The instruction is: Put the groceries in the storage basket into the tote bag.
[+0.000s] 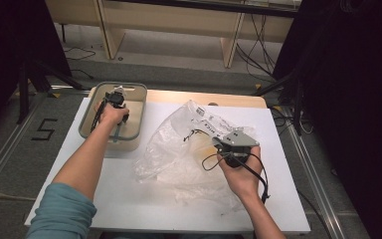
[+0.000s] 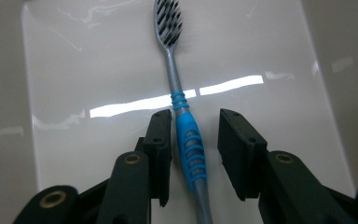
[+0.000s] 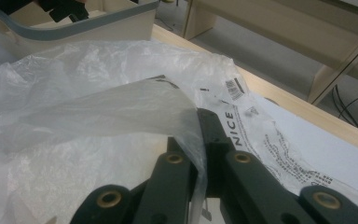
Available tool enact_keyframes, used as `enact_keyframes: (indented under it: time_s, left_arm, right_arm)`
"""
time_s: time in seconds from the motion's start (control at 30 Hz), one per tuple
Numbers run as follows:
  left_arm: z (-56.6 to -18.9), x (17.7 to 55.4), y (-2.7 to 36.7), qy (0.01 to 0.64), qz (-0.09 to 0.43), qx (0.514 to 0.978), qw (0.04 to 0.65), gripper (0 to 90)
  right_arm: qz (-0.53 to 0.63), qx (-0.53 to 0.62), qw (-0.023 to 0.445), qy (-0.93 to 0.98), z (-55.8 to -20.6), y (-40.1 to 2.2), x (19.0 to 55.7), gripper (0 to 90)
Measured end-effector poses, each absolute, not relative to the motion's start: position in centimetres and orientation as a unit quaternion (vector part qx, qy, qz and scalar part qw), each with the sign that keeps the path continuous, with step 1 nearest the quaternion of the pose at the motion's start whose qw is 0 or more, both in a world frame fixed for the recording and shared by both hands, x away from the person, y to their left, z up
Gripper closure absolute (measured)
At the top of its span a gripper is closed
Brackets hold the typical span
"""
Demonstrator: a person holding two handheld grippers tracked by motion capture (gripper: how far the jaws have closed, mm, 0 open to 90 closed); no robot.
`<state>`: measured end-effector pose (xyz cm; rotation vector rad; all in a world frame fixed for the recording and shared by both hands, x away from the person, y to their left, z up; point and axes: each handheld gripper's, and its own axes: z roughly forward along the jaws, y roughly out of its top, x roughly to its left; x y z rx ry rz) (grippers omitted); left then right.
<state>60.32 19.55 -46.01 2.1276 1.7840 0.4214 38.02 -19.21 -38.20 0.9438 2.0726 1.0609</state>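
- Toothbrush (image 2: 186, 140): silver-grey handle, bright blue ribbed grip with blue rings above it, dark grey bristles.
- Tray (image 1: 87, 124): cream-white walls and floor, grey rim.
- Plastic bag (image 1: 179, 149): clear to milky white, black print, including the word "NICE" and a small barcode.
- Left gripper (image 2: 195, 149) and right gripper (image 3: 200, 154): black jaws, brass-coloured rivets.
- Table (image 1: 129, 209): white top, pale wood edge.
- Sleeve (image 1: 62, 211): teal.
- Floor mark "5" (image 1: 45, 128): black on grey.

One toothbrush (image 2: 182, 122) is lying in one bin (image 1: 90, 113); beside the bin, one plastic bag (image 1: 179, 144) is resting on the bench (image 1: 129, 199), and two hand-held grippers are working.
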Motion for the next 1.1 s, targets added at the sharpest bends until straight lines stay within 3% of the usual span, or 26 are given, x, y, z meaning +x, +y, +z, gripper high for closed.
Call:
enact_keyframes:
  time_s: [0.67, 1.1]
  left_arm:
    - [-45.98, 60.39, 19.53, 0.637, 0.149, 0.739, 0.162, 75.2]
    - [-45.98, 60.39, 19.39, 0.633, 0.153, 0.742, 0.157, 77.1]
  right_arm:
    - [0.403, 0.358, 0.310, 0.783, -38.13, -19.29, 38.04, 90.0]
    - [0.403, 0.358, 0.309, 0.783, -38.15, -19.26, 38.03, 90.0]
